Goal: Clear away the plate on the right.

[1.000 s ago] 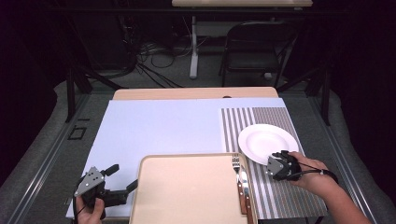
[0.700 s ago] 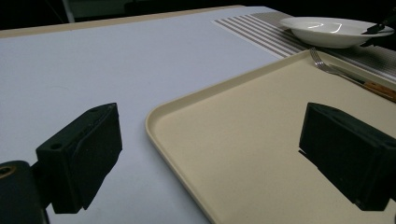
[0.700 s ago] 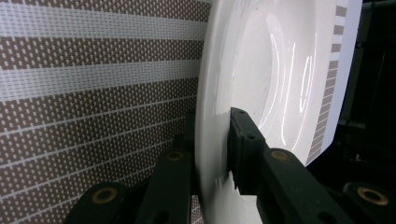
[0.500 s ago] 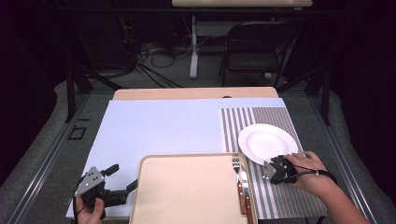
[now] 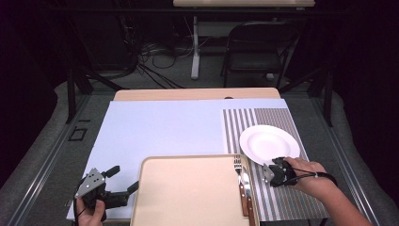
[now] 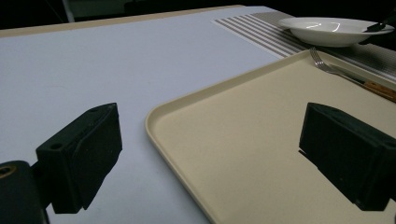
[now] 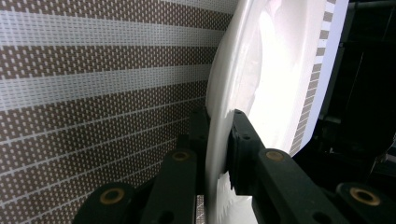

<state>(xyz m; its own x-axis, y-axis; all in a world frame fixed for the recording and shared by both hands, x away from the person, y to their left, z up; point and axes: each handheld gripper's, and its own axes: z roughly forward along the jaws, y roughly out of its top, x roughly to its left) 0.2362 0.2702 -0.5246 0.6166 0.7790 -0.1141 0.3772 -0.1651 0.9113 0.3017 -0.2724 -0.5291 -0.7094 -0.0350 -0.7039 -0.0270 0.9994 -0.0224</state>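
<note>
A white plate (image 5: pixel 266 141) lies on the striped placemat (image 5: pixel 282 117) at the right. My right gripper (image 5: pixel 272 165) is at its near rim. In the right gripper view both pads of the right gripper (image 7: pixel 217 123) press on the plate (image 7: pixel 280 70) edge, having just closed onto it. My left gripper (image 5: pixel 124 179) rests open at the near left beside the beige tray (image 5: pixel 188 159). In the left gripper view the left gripper (image 6: pixel 210 154) has its jaws wide apart, one over the tray (image 6: pixel 154 126) corner, with nothing between them.
A fork (image 5: pixel 237 165) and a wooden-handled knife (image 5: pixel 244 188) lie along the tray's right edge, close to the right gripper. A pale blue mat (image 5: pixel 164 127) covers the table's middle and left. A folding chair (image 5: pixel 261 42) stands beyond the table's far edge.
The right gripper has edged slightly toward me at the plate's near rim. The left gripper and the tray have not moved.
</note>
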